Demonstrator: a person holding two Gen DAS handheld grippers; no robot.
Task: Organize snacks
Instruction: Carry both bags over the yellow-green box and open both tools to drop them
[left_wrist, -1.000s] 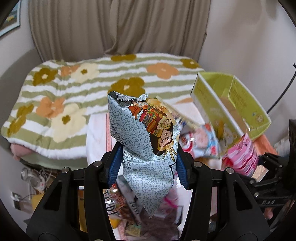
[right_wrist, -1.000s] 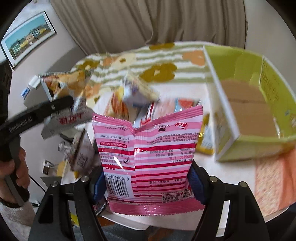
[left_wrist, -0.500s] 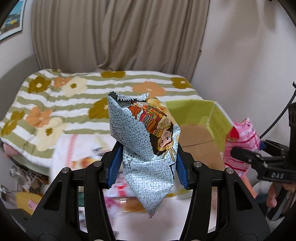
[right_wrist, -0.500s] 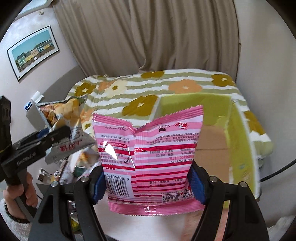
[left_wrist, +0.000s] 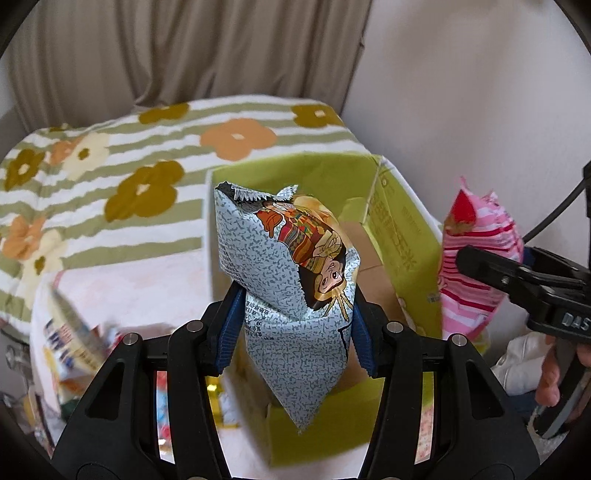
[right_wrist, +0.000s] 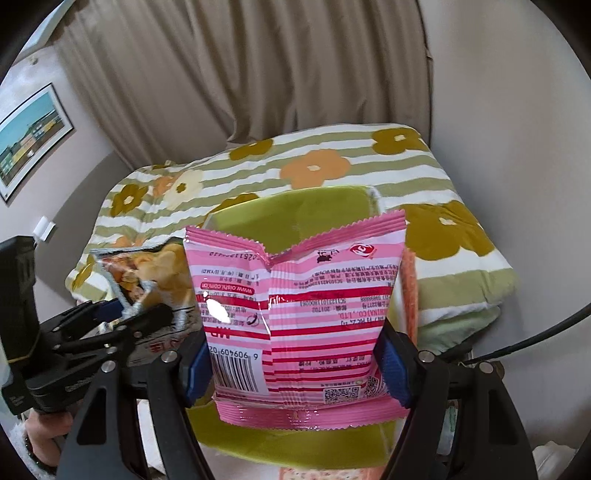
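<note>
My left gripper (left_wrist: 295, 332) is shut on a grey speckled snack bag (left_wrist: 284, 273) with a cartoon figure, held above the open green cardboard box (left_wrist: 395, 229). My right gripper (right_wrist: 295, 354) is shut on a pink striped snack bag (right_wrist: 295, 314), held over the same green box (right_wrist: 295, 210). The pink bag also shows at the right of the left wrist view (left_wrist: 476, 258). The grey bag also shows at the left of the right wrist view (right_wrist: 147, 273).
Several loose snack packets (left_wrist: 70, 339) lie on the white table (left_wrist: 129, 284) left of the box. Behind it is a bed with a striped flowered blanket (left_wrist: 110, 166), curtains and a wall. A black cable (right_wrist: 535, 332) runs at the right.
Both grippers have moved right and forward with their bags, from over the loose snacks to above the green box. The grips have not changed.
</note>
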